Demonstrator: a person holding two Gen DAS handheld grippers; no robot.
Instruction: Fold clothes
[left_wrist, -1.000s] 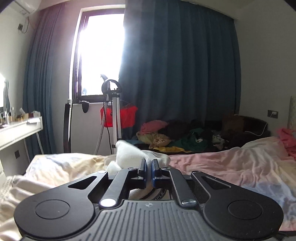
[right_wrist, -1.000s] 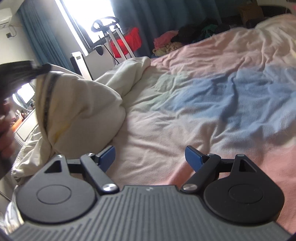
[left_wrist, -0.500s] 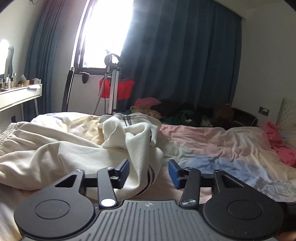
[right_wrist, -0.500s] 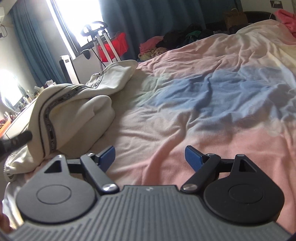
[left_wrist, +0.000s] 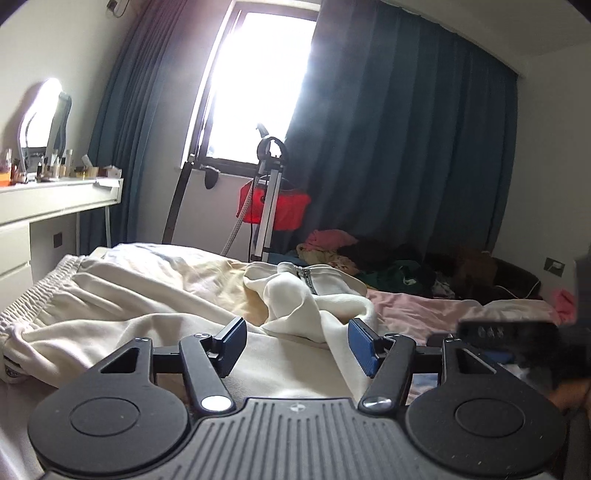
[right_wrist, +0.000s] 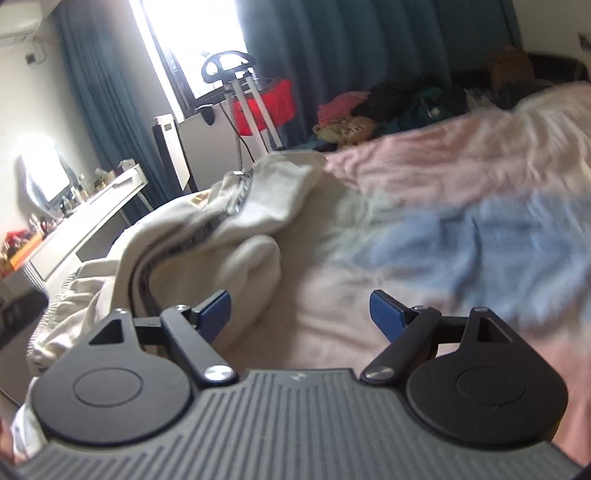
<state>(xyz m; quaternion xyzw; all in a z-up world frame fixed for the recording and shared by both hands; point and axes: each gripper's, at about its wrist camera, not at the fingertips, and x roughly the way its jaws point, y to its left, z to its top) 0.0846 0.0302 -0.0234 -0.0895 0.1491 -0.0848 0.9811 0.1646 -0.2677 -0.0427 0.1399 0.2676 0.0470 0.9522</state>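
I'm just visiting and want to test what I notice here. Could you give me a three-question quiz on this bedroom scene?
1. True or false: the left tool is clamped on the cream garment.
2. What stands by the window? A) a garment steamer B) a bicycle C) a ladder
3. Fill in: the cream garment lies on the ___.

Key:
1. False. Its jaws have just been opening, and the pads stand apart from the cloth.
2. A, the garment steamer.
3. Bed, on its pink and blue sheet; the right tool is open too.
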